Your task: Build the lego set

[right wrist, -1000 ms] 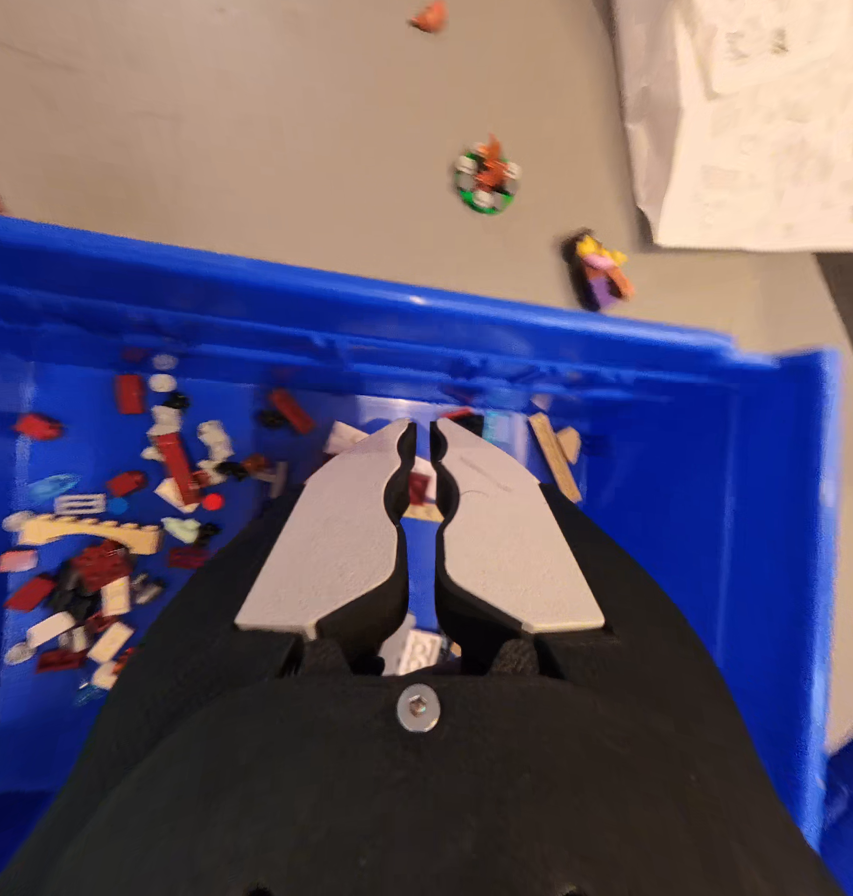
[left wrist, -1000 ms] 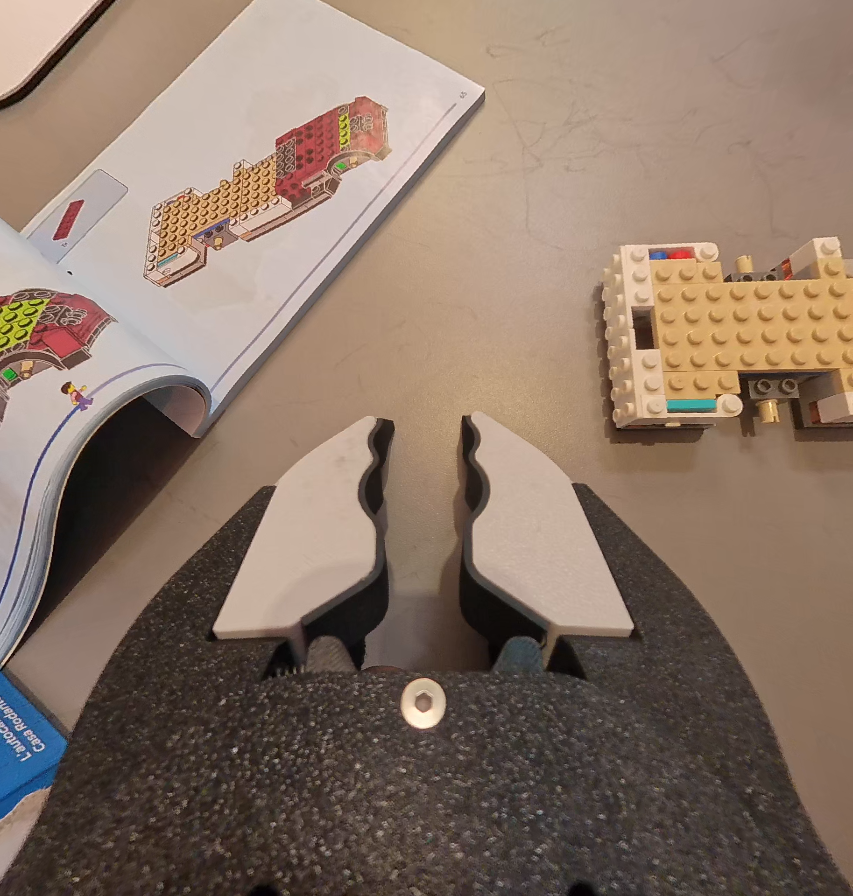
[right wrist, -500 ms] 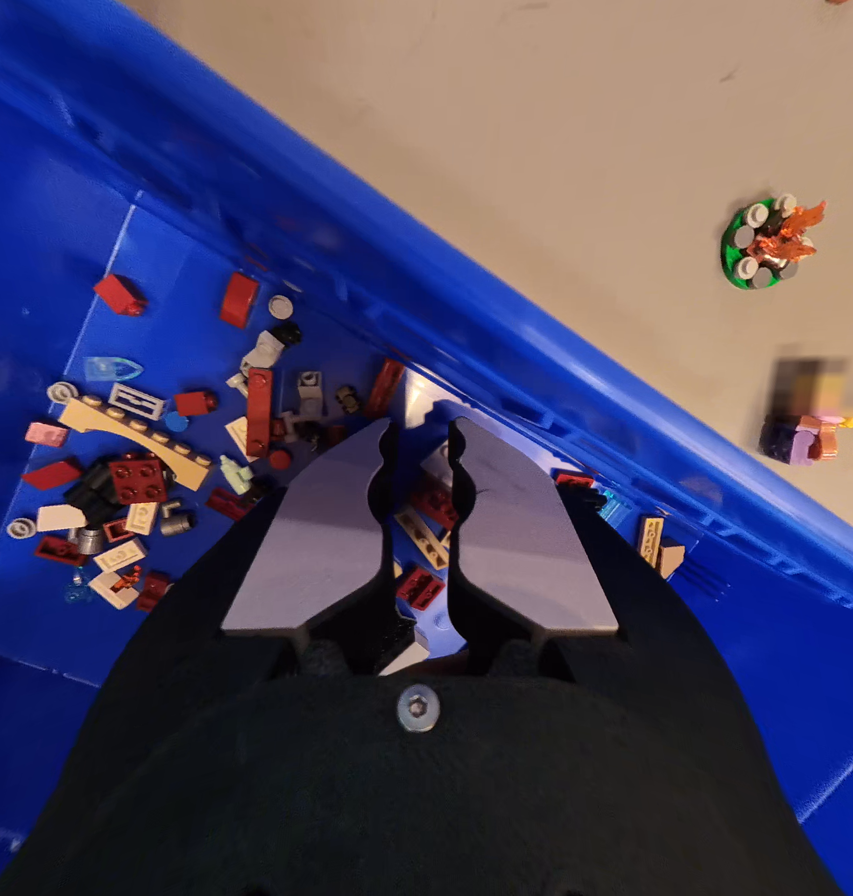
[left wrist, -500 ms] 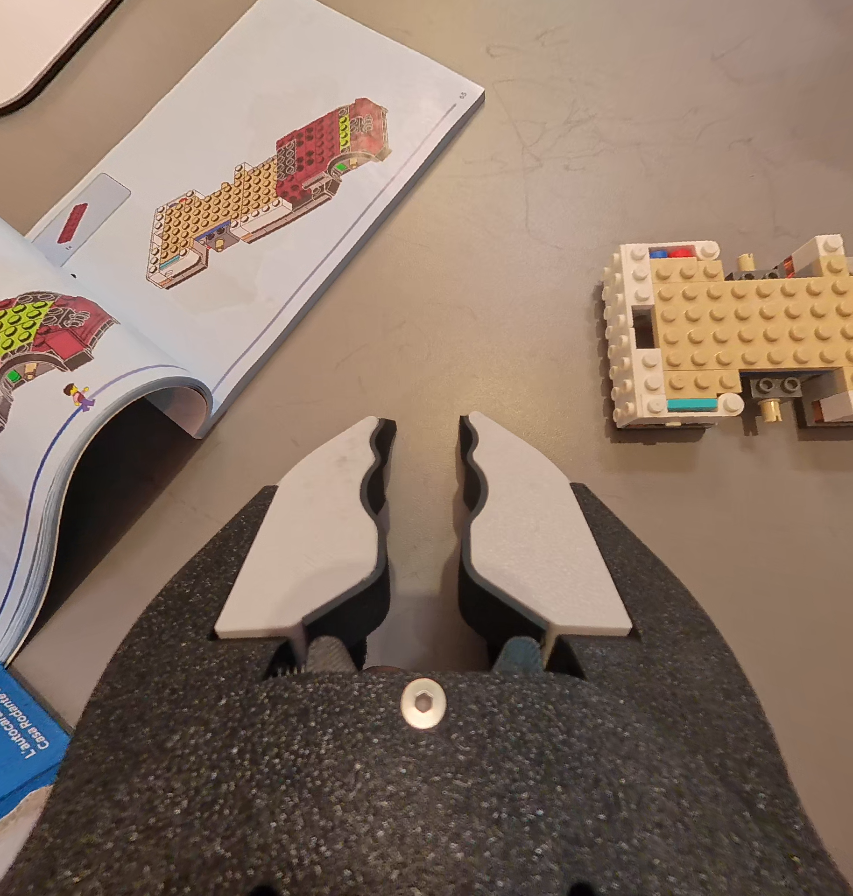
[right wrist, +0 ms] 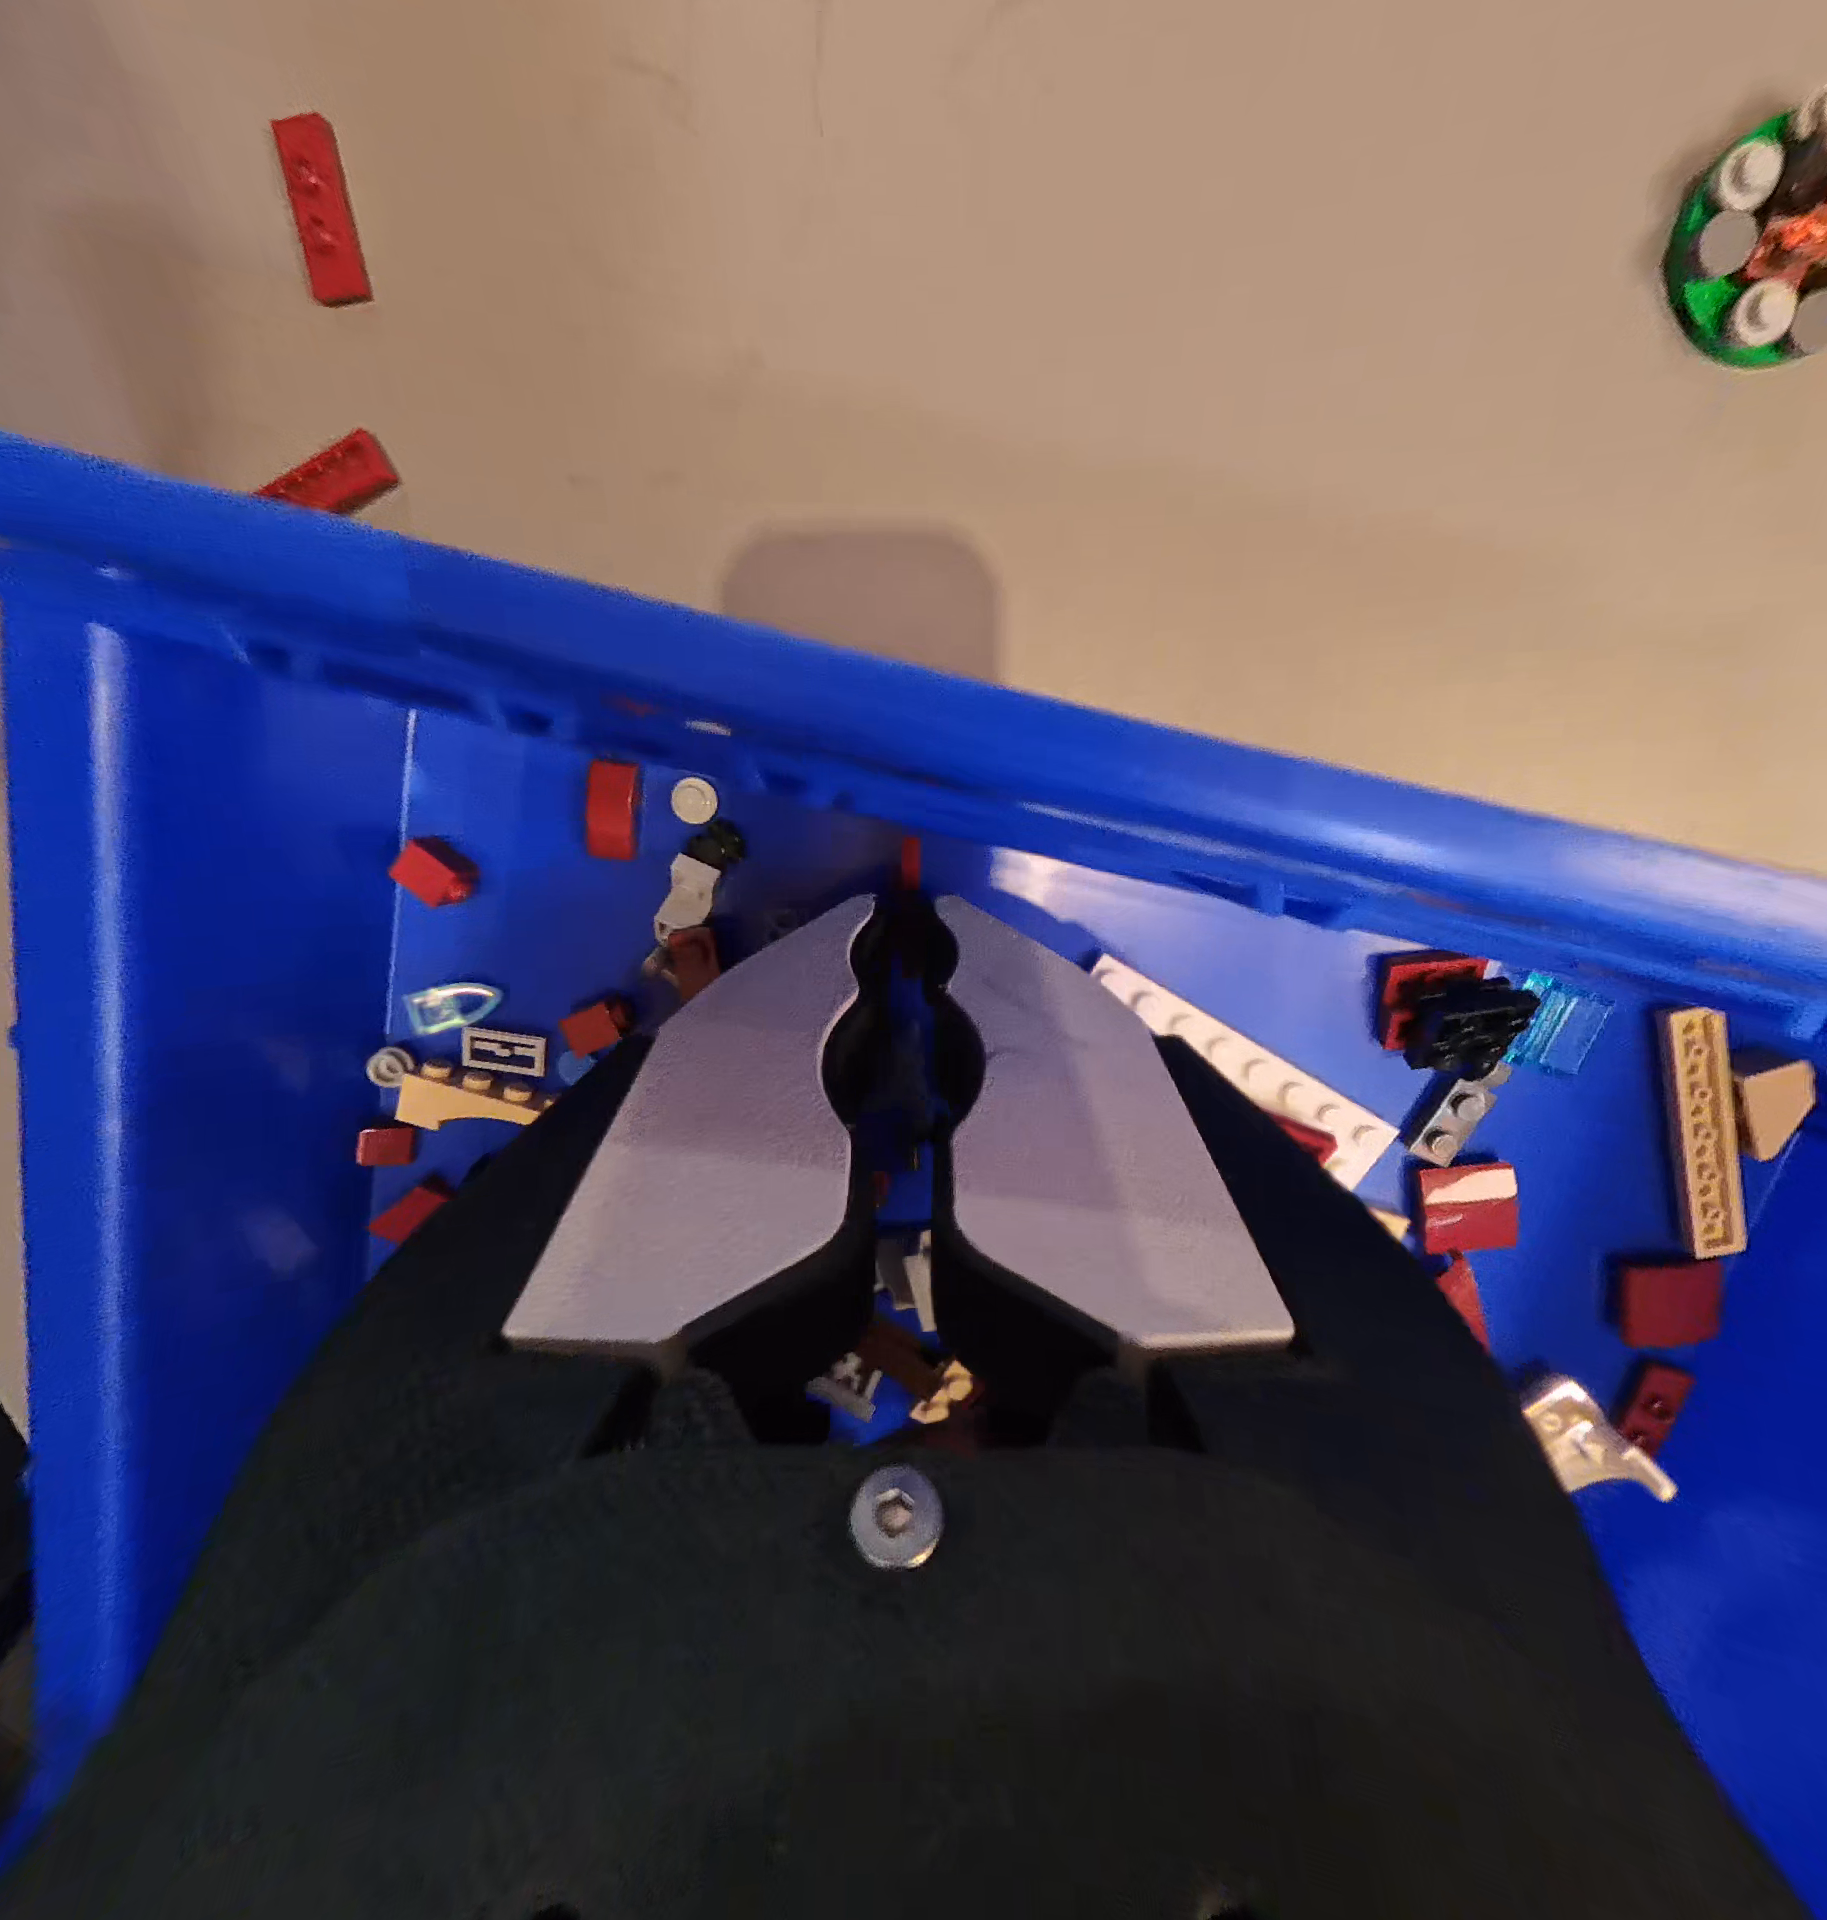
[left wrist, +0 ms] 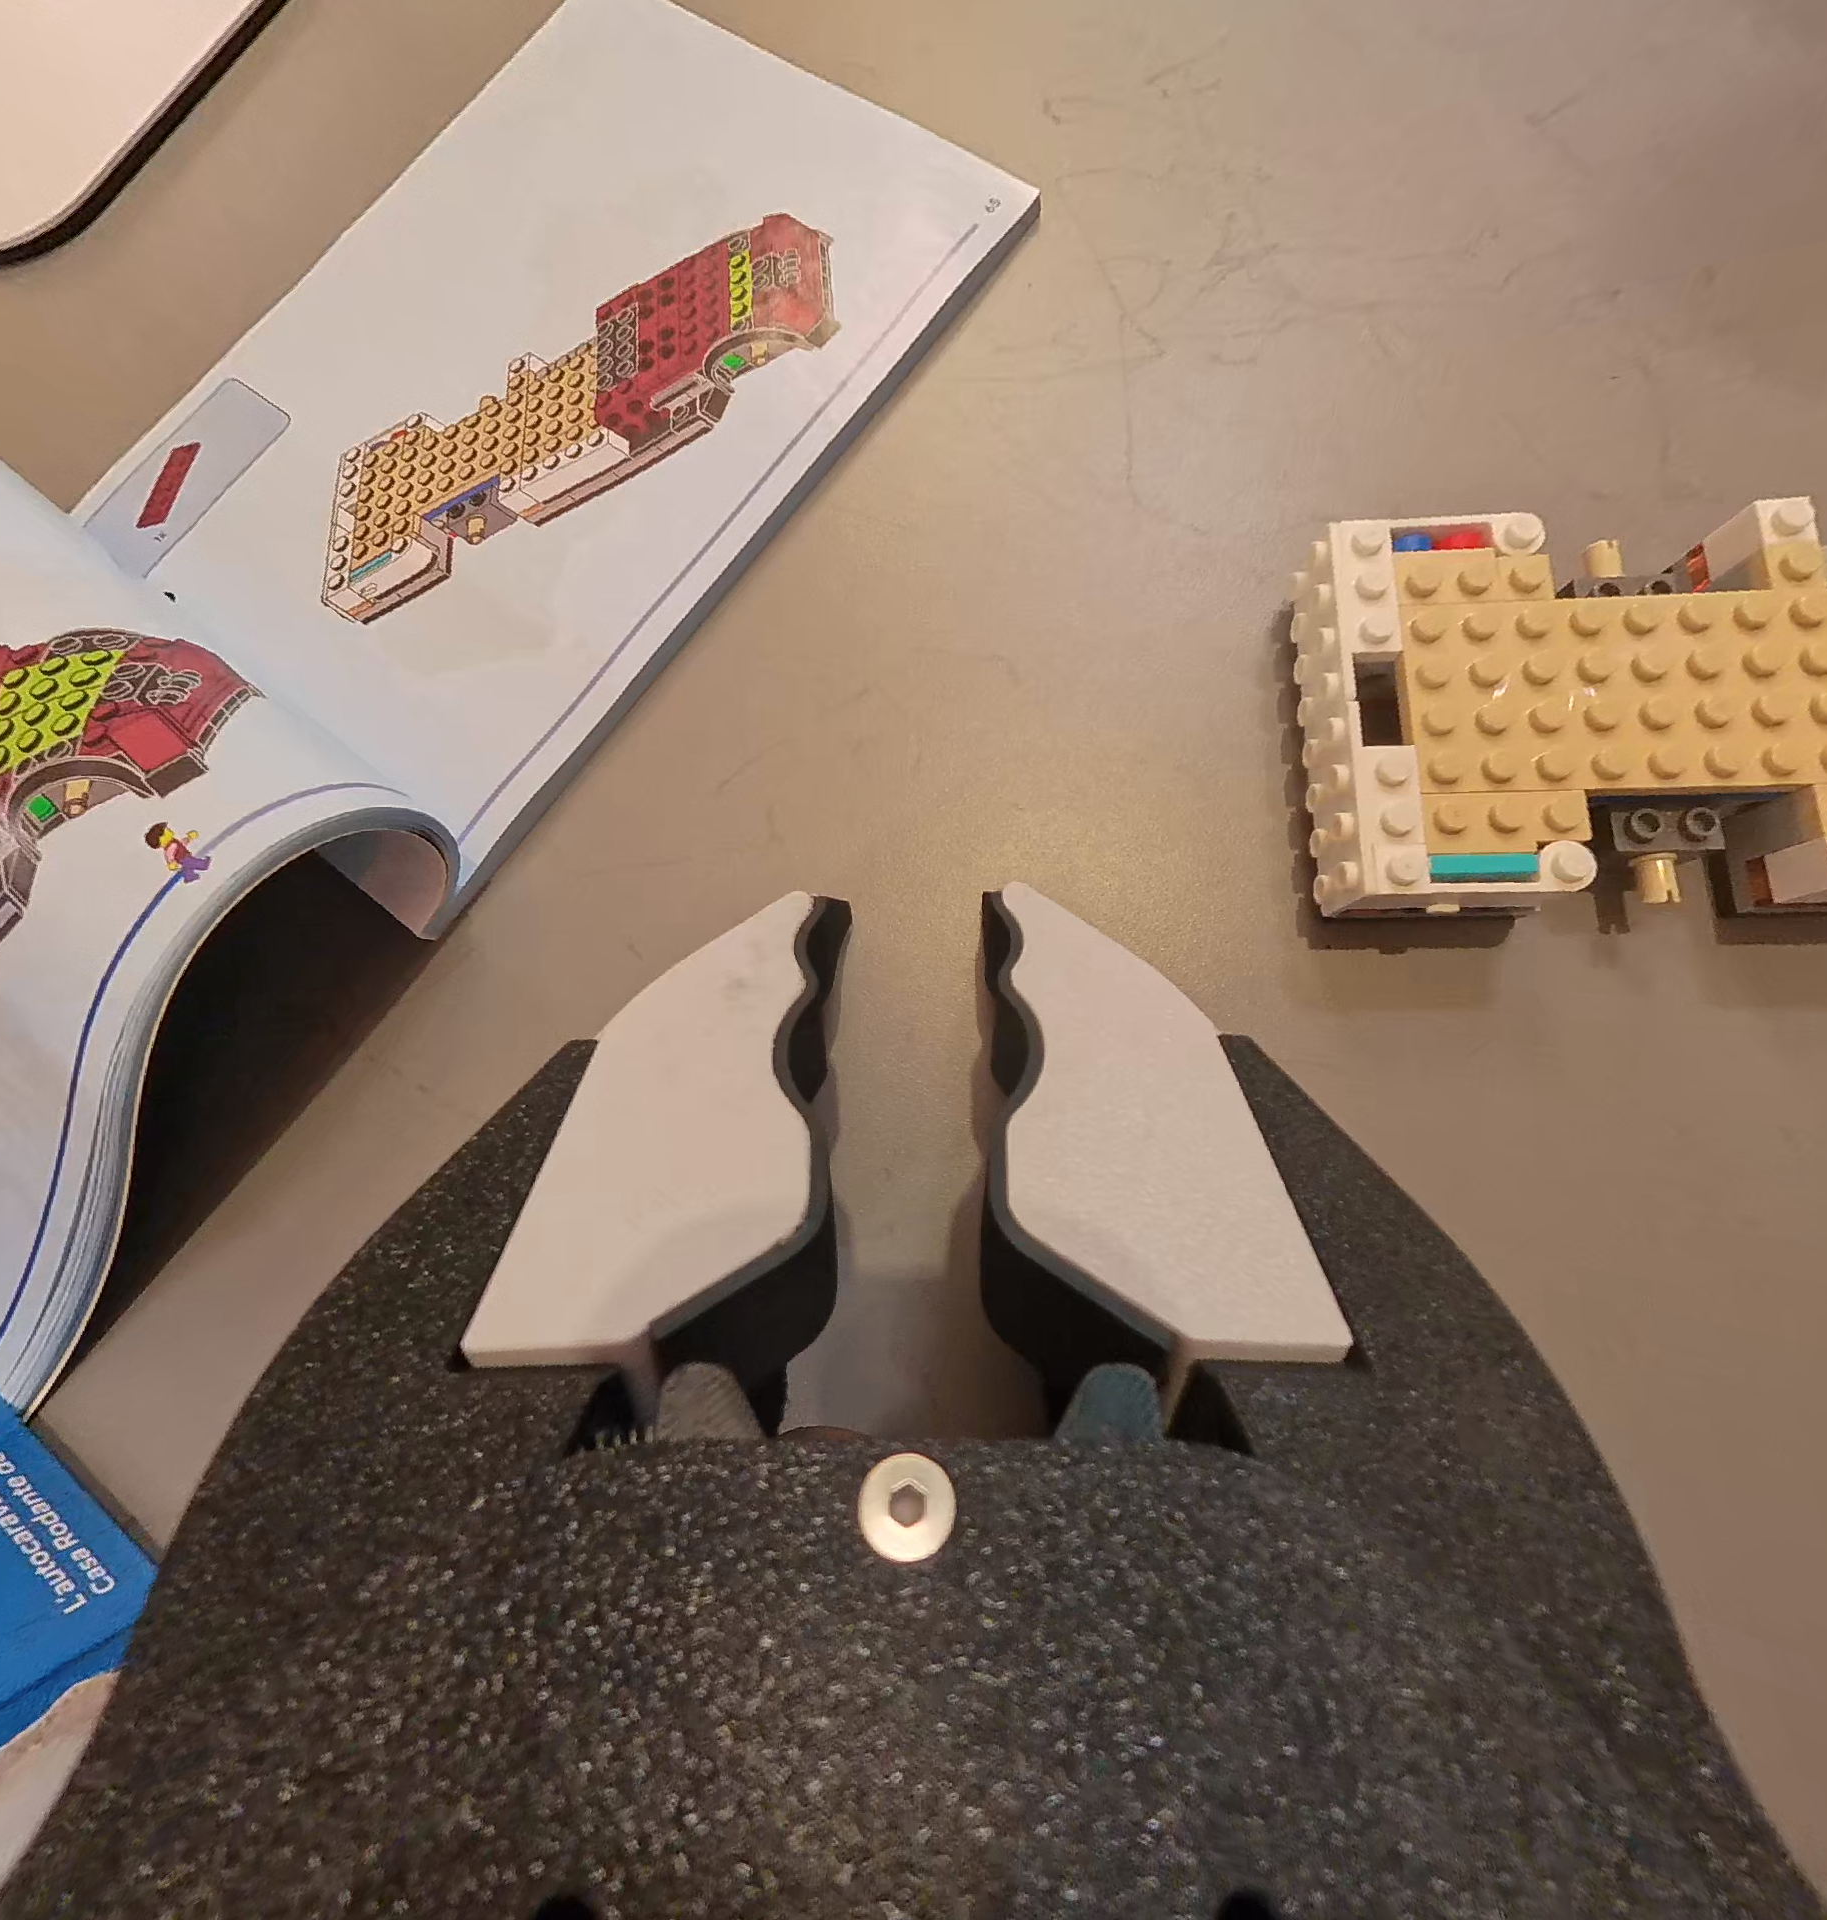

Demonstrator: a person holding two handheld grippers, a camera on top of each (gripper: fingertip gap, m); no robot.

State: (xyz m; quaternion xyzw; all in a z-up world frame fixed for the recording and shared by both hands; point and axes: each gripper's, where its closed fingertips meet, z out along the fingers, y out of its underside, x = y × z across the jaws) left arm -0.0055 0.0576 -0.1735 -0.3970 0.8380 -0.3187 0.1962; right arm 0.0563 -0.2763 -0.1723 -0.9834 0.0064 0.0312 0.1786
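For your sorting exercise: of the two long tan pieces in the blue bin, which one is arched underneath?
The left tan piece, beside the tool; the right one is a straight strip.

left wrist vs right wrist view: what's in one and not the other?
Left wrist only: open paper instruction booklet, half-built tan and white brick model, and the left gripper, jaws apart with bare tabletop between them.

Right wrist only: blue plastic bin of loose small bricks, a round green studded plate and two loose red plates outside it, and the right gripper nearly closed on a thin red piece.

Shared: the beige-grey tabletop.
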